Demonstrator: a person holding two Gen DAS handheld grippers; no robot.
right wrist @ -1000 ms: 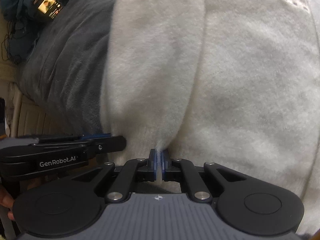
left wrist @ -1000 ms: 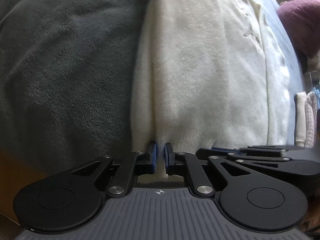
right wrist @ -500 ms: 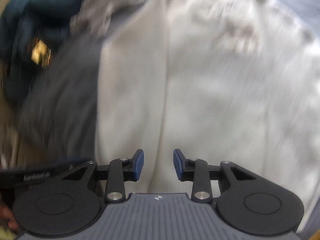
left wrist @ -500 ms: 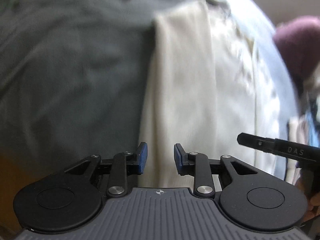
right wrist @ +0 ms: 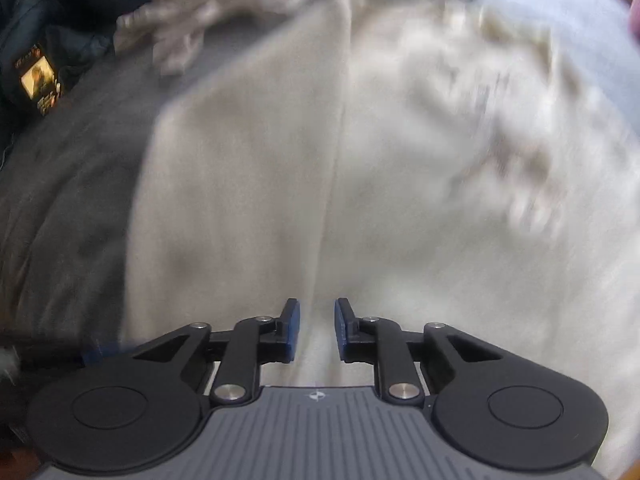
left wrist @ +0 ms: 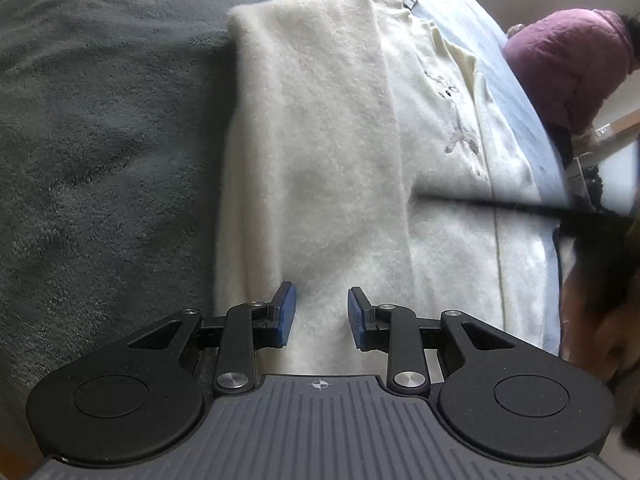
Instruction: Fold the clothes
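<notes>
Hovering over the fabric, the left claw (left wrist: 319, 316) stands released: its blue-padded black fingers (left wrist: 285, 315) are parted, with nothing pinched between them. Directly past the tips lies the cream sweater (left wrist: 320, 152), fuzzy knit, with one long panel folded over into a soft-edged rectangular strip running up the middle of the frame. Right of the strip, the sweater's front shows a small grey embroidered motif (left wrist: 460, 132) and a smoother cream placket seam. Left half of the frame: a dark grey plush blanket (left wrist: 100, 140), napped and rumpled. A pale blue sheet (left wrist: 524, 112) edges the sweater at right. Upper right: a person in a purple quilted jacket (left wrist: 568, 64).

Right wrist view, motion-blurred: the right claw (right wrist: 317, 330) has its blue pads apart and is closing, jaws empty, fabric only beneath them. The same cream knit fills the centre and right of the frame, its fold line running up from the tips. Upper left: a lit phone screen (right wrist: 38, 76) on dark teal cloth (right wrist: 72, 4).
</notes>
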